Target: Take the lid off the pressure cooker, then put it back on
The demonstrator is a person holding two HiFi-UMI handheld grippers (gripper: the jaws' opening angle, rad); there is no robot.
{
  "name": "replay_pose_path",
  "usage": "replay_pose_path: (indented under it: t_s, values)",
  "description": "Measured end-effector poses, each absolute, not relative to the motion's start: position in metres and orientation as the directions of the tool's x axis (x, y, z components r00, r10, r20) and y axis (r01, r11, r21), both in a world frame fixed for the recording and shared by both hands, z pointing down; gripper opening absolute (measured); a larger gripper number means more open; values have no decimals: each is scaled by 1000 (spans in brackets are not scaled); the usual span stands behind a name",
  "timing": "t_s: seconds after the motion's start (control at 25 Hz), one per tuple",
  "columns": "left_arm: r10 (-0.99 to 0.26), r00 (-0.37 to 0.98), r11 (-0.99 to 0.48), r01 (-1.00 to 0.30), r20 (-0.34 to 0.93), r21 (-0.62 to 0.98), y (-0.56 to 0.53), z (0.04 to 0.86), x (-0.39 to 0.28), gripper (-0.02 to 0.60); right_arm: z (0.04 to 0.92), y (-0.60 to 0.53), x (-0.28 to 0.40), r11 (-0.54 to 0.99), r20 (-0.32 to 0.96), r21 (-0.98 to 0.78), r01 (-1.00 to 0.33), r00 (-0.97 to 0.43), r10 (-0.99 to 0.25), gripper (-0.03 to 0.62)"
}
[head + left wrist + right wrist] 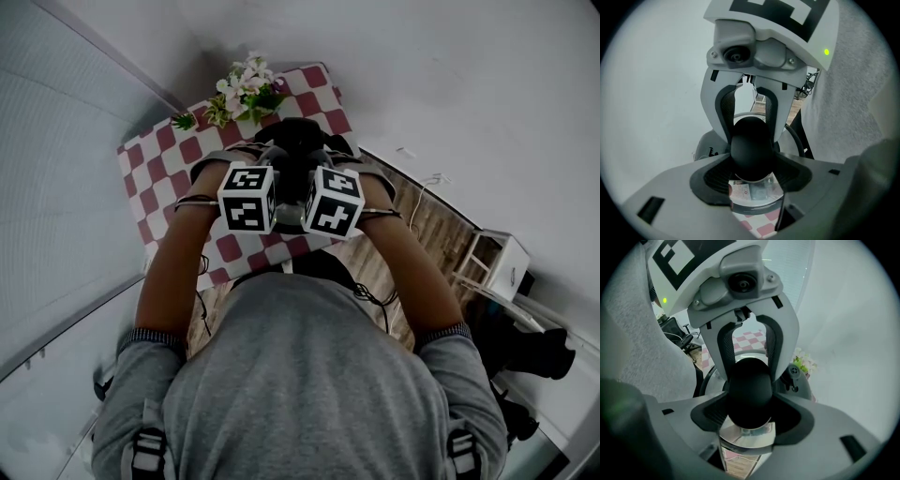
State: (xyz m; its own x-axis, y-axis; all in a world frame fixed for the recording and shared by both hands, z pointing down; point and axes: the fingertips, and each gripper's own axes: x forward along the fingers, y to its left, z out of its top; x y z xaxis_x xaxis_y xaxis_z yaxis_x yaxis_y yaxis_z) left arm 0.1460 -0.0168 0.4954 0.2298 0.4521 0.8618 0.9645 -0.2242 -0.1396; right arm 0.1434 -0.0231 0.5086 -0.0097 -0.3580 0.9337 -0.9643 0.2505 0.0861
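In the head view, the surface (pixel 141 178) under its red-and-white checked cloth fills the upper left of the frame. A bunch of pale flowers (pixel 246 89) stands at its far edge, near the top centre. Both tools meet over this cloth at the middle of the frame, side by side and pointing steeply down.

The left tool (pixel 752 176) is clenched on the black knob (pixel 751 150), with one dark pad pressed against each side of it. The knob stands in the middle of the lid (pixel 757 193), a shiny metal disc with a small sticker on it. In the left gripper view the lid shows just under the knob, with checked cloth visible below its near rim.

The right tool (pixel 750 420) comes in from the opposite side and is clenched on the same knob, so the two pairs of pads ring it (each tool's camera looks straight at the other tool's face). A grey rounded part (pixel 802 380) sits right of the knob in the right gripper view, with the flowers just behind it. I cannot tell whether it belongs to the lid or to the cooker body, or whether the lid rests on the pot.

At the right of the head view lie a strip of wooden floor (pixel 441 225) and a white stand (pixel 497 262).
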Motion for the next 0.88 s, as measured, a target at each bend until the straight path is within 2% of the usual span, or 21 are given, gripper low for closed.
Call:
replay_pose_path:
  t_s: [0.56,0.88]
  values:
    - [471,193,-243,966,861,-83,-17,511,154,298,525,-23,151,260,931,37,-965,-61,-361,293]
    - [489,180,-280,959,854,-42,-20,513,156,298,526,-27,152,322,927,18,-947,-105,-360,293]
